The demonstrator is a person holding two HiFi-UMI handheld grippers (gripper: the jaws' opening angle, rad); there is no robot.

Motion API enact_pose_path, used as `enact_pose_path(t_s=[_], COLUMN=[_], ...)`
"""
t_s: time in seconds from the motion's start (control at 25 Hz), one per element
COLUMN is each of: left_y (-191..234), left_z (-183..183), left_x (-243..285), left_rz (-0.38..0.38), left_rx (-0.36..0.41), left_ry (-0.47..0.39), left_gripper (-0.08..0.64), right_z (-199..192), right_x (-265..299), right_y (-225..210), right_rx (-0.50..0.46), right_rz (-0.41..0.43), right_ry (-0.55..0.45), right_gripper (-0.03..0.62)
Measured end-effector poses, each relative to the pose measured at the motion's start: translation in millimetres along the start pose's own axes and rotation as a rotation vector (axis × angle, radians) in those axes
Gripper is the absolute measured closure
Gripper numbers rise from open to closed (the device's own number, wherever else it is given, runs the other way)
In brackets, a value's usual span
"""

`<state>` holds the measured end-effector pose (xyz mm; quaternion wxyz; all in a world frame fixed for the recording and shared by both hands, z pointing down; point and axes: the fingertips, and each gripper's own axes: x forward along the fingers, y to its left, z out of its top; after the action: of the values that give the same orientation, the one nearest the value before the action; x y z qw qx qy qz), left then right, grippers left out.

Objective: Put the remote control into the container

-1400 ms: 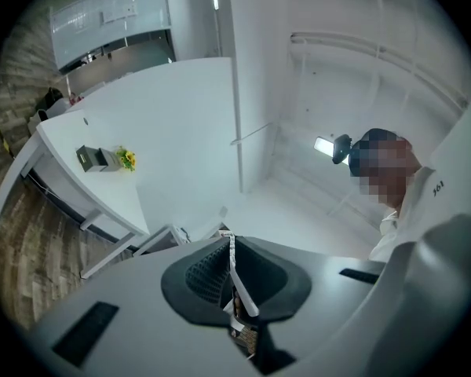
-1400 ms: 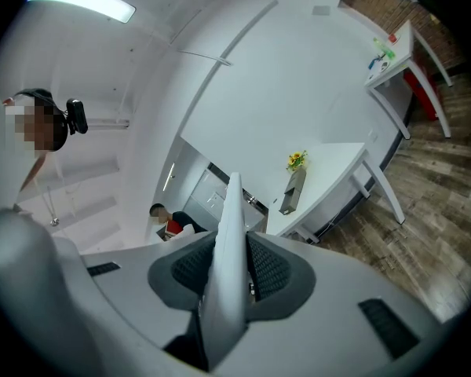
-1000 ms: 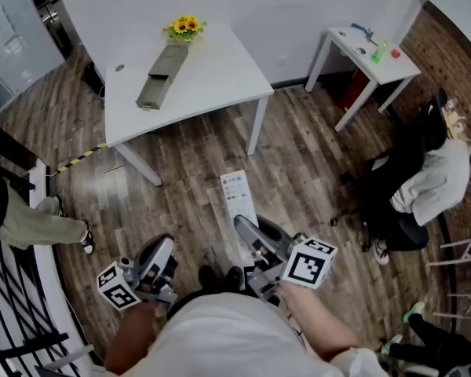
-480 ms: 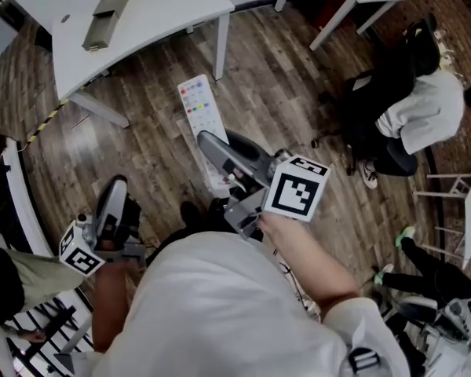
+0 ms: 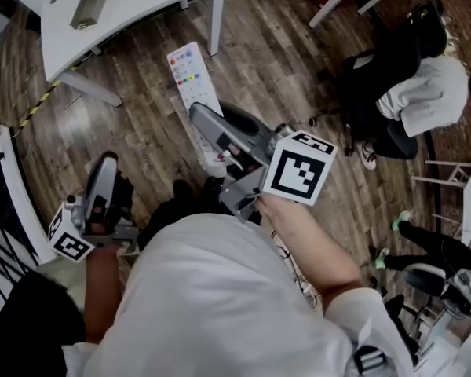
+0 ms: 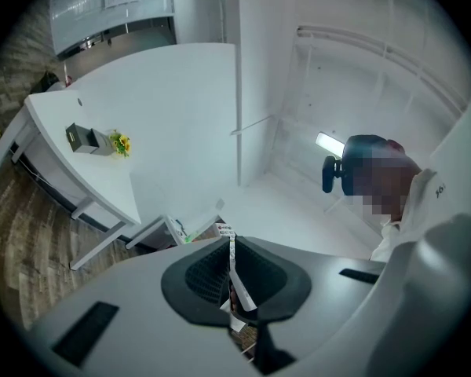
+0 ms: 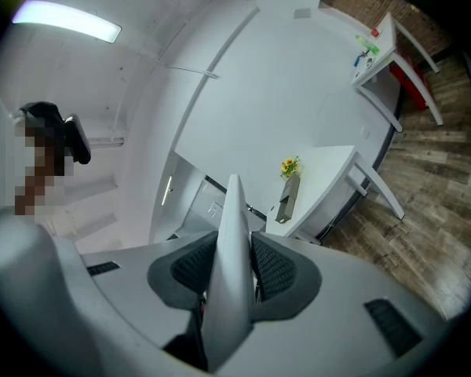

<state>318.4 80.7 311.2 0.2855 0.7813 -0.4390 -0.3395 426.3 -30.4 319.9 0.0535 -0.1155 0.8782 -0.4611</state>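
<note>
Done: my right gripper clamps the remote control.
Left gripper: closed, idle.
Remaining: container well ahead, unreached.

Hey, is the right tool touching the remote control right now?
Touching. In the right gripper view the right tool has its dark pads pressed against both sides of the remote control, which stands edge-on between them.
</note>
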Motion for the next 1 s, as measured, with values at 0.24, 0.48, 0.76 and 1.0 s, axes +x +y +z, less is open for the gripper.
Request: enact_pose_path(t_s=[0.24, 0.48, 0.76, 1.0], left_y=[14.8, 57.5, 149.4, 217.9], left_z=[0.7, 21.5, 117.0, 246.6], left_x=[3.7, -2.4, -34.7, -59.3], left_rz=[0.006, -0.022, -0.035, -0.076], left_rx=[0.004, 0.055, 0.019, -0.023], left_ry=[0.022, 0.031, 0.072, 0.141], left_gripper=[0.554, 0.554, 0.554, 0.554], right_z=[-0.3, -4.4, -15.8, -9.2], right_x=[6.1, 50.4, 185.6, 317.7], right_y=[-13.4, -29.6, -38.2, -17.4], right_rx=[0.006, -0.035, -0.004, 0.022], right_rz=[-0.014, 0.024, -0.017, -0.110], right_ry=[-0.012, -0.021, -0.040, -0.094], right_gripper=[0.486, 0.486, 0.486, 0.486])
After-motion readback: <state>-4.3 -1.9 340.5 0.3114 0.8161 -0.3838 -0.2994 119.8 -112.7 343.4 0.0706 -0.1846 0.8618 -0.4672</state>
